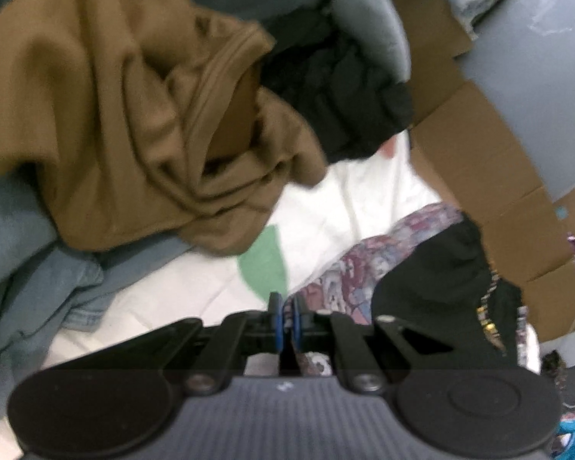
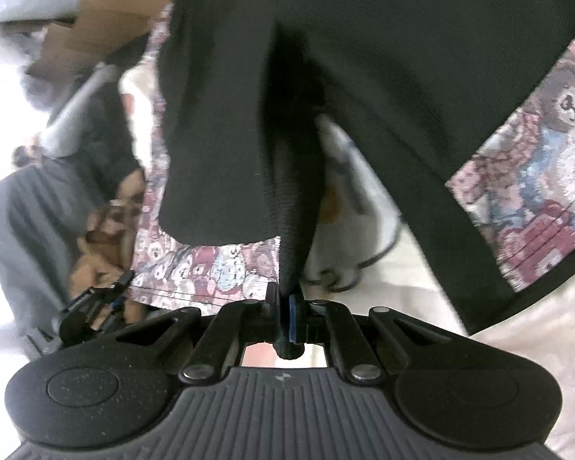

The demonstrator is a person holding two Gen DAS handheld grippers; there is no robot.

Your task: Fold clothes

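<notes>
On the left of your left wrist view, blue denim is bunched along the near left edge of the white bed sheet, and a brown shirt is heaped over it, neckband up. Behind the brown heap a dark garment sits in a grey bin, with flattened cardboard along the sheet's right side. Your left gripper has its jaws closed down on the patterned edge of the black-and-teddy-print garment, which stretches away to the right.

In your right wrist view, the left gripper shows small at the left, near a brown soft toy. Your right gripper is pinched tight on a black fold of the same garment, which hangs from above and spreads across the frame, its teddy print showing at the right. White sheet lies at the lower right.
</notes>
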